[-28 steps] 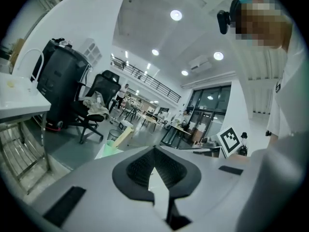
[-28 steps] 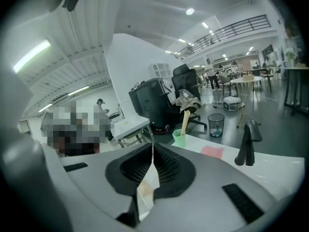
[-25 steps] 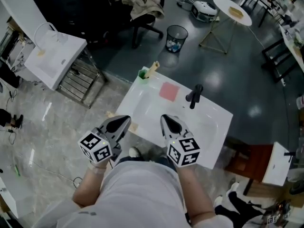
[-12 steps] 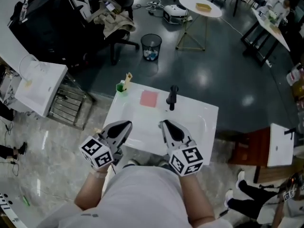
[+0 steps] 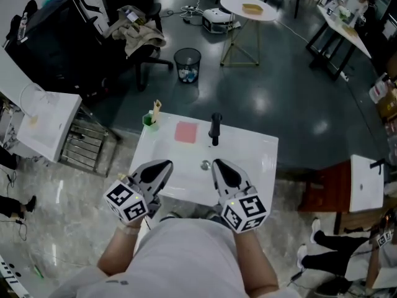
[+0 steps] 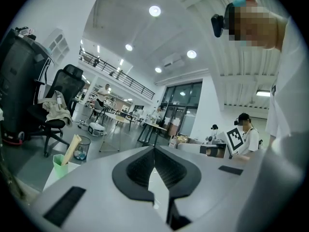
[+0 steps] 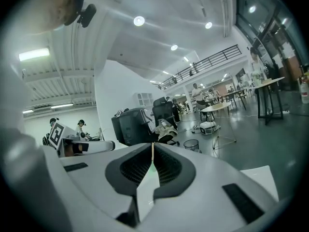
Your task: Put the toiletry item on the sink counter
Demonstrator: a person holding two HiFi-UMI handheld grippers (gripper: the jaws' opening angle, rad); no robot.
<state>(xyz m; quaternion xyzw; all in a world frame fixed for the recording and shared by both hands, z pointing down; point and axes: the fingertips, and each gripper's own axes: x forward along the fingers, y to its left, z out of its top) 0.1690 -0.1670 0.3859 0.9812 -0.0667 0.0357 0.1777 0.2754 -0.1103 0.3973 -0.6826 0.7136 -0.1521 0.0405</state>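
A white sink counter (image 5: 257,157) stands just ahead of me, with a black tap (image 5: 215,128) at its back and a drain (image 5: 205,164) in the basin. At its back left corner a green cup (image 5: 149,121) holds a beige stick-like item (image 5: 156,108); a pink square (image 5: 186,132) lies beside it. My left gripper (image 5: 165,165) and right gripper (image 5: 219,164) hover side by side over the near rim, both shut and holding nothing. The left gripper view shows its shut gripper (image 6: 154,149) with the green cup (image 6: 60,164) at lower left. The right gripper (image 7: 153,146) is shut too.
Another white basin on a metal rack (image 5: 38,125) stands to the left. A wire bin (image 5: 187,64), an office chair with clothes (image 5: 134,25), a round table (image 5: 248,7) and a robot vacuum (image 5: 216,17) lie beyond. A red-brown stool (image 5: 325,194) is at the right.
The view has swung so the sink counter now sits more squarely ahead and slightly left in frame. Both grippers keep their place near its front rim and stay shut.
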